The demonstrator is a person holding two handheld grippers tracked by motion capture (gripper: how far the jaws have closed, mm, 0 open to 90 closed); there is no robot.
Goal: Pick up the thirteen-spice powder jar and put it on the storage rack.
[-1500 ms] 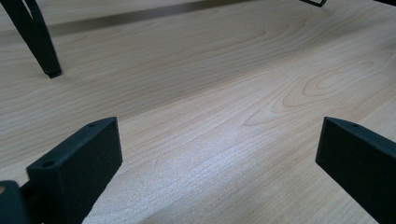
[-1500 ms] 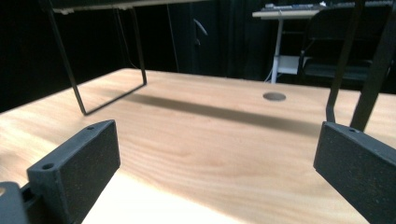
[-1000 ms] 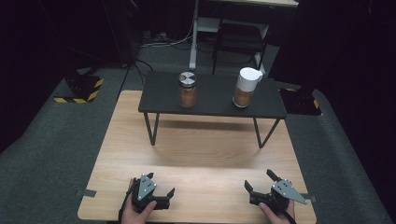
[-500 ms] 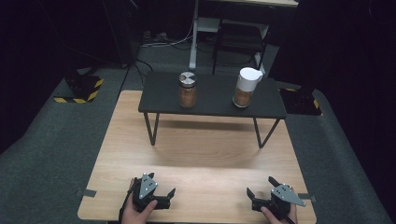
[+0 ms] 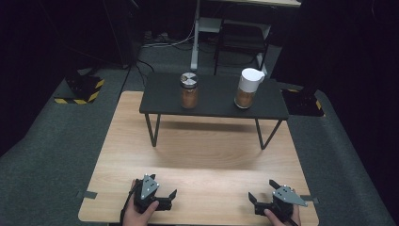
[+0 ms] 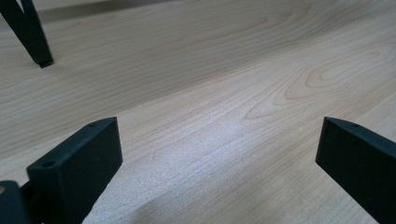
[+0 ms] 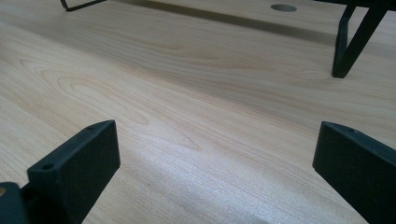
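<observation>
A glass jar with a metal lid (image 5: 189, 90) and a jar with a white lid (image 5: 248, 88), both holding brown contents, stand on a low black shelf (image 5: 214, 107) at the far side of the wooden table (image 5: 202, 155). My left gripper (image 5: 172, 200) rests open near the front edge, left of centre. At the front right, my right gripper (image 5: 261, 189) is also open. In the left gripper view the left gripper (image 6: 219, 140) has only bare wood between its jaws. The right gripper (image 7: 217, 140) looks the same in its own view.
The shelf stands on thin black legs (image 5: 153, 131) (image 6: 30, 32) (image 7: 352, 42), with open wood beneath it. A small round hole (image 7: 283, 7) lies in the tabletop by the shelf. Dark carpet surrounds the table, and a yellow-black striped block (image 5: 82, 89) sits far left.
Both grippers have drifted slightly back toward the front edge, the right one a little more. Both stay open, and the jars have not moved.
</observation>
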